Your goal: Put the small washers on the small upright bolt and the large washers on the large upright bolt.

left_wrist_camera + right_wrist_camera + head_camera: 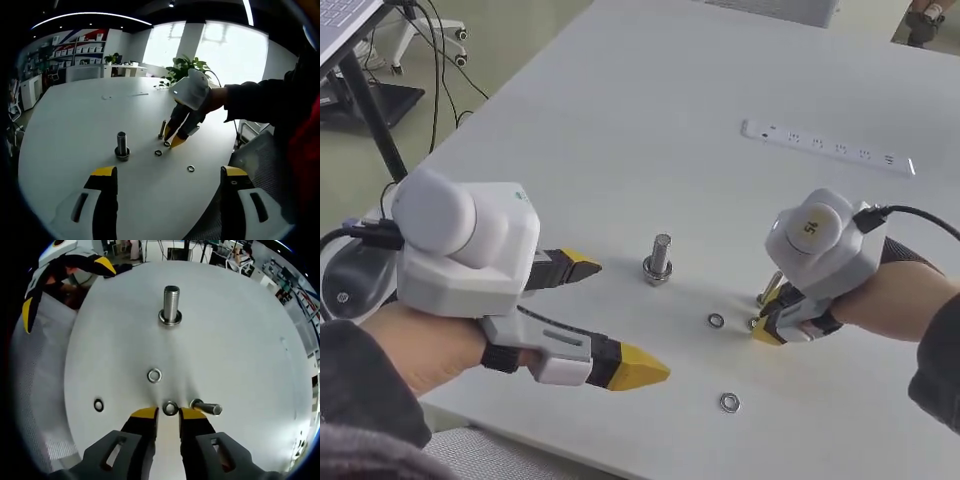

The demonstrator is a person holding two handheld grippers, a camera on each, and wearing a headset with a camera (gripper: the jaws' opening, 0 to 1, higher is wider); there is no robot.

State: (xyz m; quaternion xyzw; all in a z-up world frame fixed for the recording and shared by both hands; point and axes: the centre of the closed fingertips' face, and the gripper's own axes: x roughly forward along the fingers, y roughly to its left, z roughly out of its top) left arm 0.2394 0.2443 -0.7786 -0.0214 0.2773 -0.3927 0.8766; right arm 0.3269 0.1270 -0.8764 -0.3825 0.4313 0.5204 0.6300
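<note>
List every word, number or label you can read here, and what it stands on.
"54", uncertain: rotated digits on the yellow sticker atop the right gripper.
Power strip markings: too small to read.
Shelf signs in the left gripper view: too blurred to read.

White table [620,100] — large bolt [660,258], small bolt [206,408], three loose washers [154,375], power strip [830,148].

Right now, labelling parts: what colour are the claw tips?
Yellow claw tips, best in right gripper view.
</note>
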